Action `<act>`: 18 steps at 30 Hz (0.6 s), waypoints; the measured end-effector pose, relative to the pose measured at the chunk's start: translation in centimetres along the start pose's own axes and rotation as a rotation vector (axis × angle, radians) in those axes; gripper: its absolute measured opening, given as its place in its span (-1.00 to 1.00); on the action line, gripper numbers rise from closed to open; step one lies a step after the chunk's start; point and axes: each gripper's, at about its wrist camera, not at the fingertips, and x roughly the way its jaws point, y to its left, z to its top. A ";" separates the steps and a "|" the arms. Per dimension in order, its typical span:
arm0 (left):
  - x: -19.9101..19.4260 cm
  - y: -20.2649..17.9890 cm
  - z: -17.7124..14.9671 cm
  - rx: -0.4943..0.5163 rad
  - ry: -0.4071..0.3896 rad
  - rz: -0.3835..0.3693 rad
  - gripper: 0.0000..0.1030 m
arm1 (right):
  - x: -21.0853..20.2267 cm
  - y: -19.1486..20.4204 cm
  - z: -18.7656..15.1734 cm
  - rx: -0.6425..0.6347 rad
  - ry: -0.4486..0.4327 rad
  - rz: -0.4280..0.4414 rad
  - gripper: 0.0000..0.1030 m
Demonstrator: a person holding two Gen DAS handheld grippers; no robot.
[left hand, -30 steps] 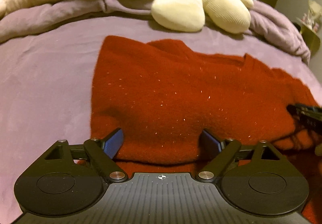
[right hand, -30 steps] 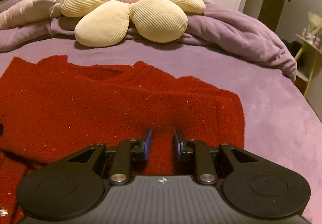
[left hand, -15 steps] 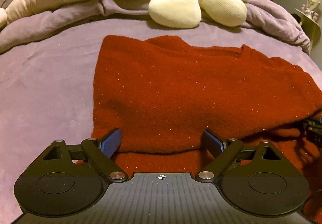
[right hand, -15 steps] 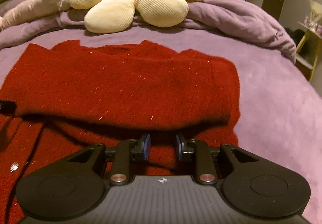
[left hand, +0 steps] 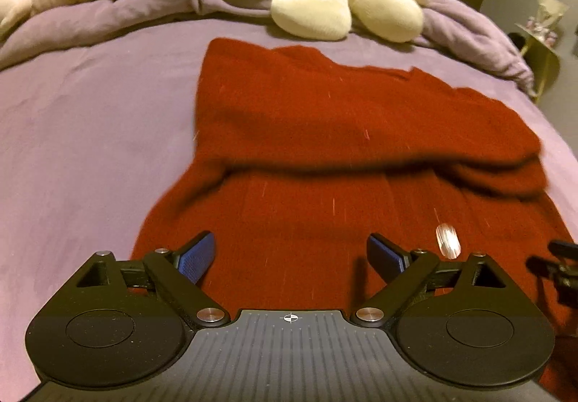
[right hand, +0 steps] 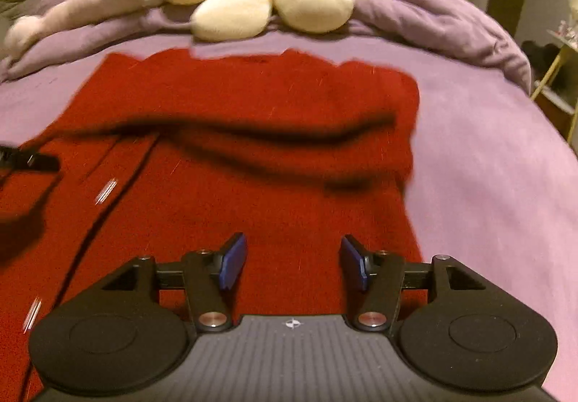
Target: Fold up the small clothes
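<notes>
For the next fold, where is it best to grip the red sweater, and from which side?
Probably the near hem of the red sweater, approached from the near side. It lies flat and single-layered before both open hand-held grippers, whereas the far half is already doubled over.

Each gripper, the left gripper point(left hand: 290, 255) and the right gripper point(right hand: 292, 263), is matte black with a grey ribbed central panel bearing a small white crosshair mark, a round raised disc on either side, silver pivot screws, angled black link arms, and blue ribbed pads point(left hand: 197, 257) lining the jaws
</notes>
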 end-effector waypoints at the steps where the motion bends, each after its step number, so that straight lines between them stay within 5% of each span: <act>1: -1.3 0.5 -1.5 0.002 0.006 -0.002 0.83 | -1.6 0.0 -1.5 -0.001 0.000 0.006 0.13; 6: -7.1 3.4 -7.6 -0.037 0.042 0.038 0.83 | -9.7 -0.9 -9.1 0.034 0.080 0.010 0.15; 12: -10.7 6.6 -10.9 -0.124 0.073 0.077 0.84 | -15.3 -1.4 -11.9 0.031 0.106 -0.001 0.15; 18: -10.6 9.3 -11.4 -0.310 0.141 -0.112 0.77 | -15.6 -4.3 -11.7 0.208 0.073 0.003 0.15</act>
